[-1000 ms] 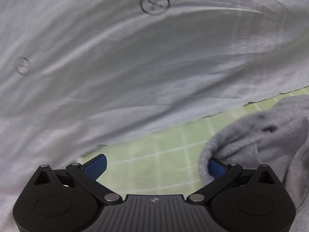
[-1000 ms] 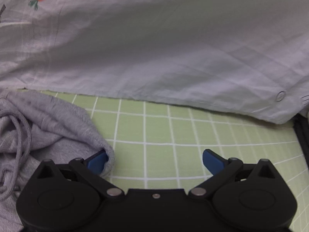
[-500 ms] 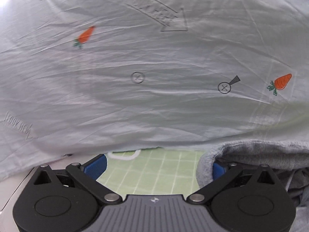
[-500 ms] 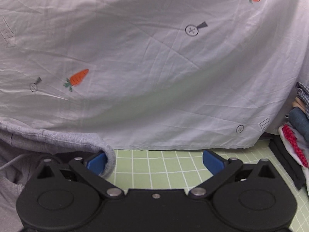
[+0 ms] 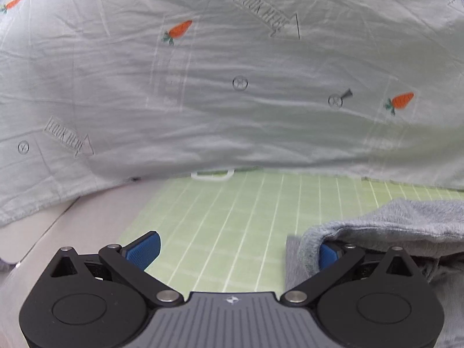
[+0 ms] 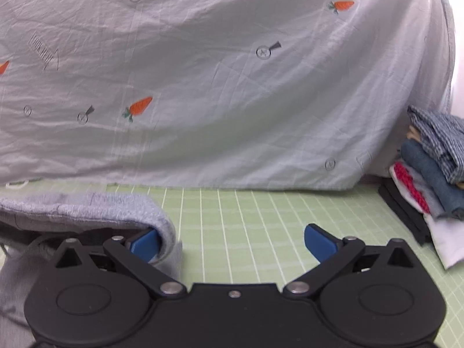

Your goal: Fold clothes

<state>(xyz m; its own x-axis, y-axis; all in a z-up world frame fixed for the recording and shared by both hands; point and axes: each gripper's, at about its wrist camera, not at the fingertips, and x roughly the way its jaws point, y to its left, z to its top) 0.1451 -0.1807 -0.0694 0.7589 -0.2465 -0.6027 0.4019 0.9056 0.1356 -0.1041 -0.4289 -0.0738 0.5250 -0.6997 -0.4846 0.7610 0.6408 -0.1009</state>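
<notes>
A grey sweat garment [image 5: 391,226] with a drawstring lies on the green grid mat [image 5: 232,211]. My left gripper [image 5: 236,249] is open; the garment's edge hangs over its right finger. In the right wrist view the same grey garment [image 6: 87,206] drapes over the left finger of my open right gripper [image 6: 232,243]. The mat [image 6: 246,226] lies below both grippers.
A white cloth with carrot prints [image 5: 232,87] hangs as a backdrop behind the mat; it also shows in the right wrist view [image 6: 217,87]. A stack of folded clothes [image 6: 429,179] sits at the right. A beige table surface [image 5: 58,232] lies left of the mat.
Both views have pulled back and tilted up from the cloth's lower edge; more mat and backdrop show. The grey garment stays hooked on the inner fingers, and both grippers stay open.
</notes>
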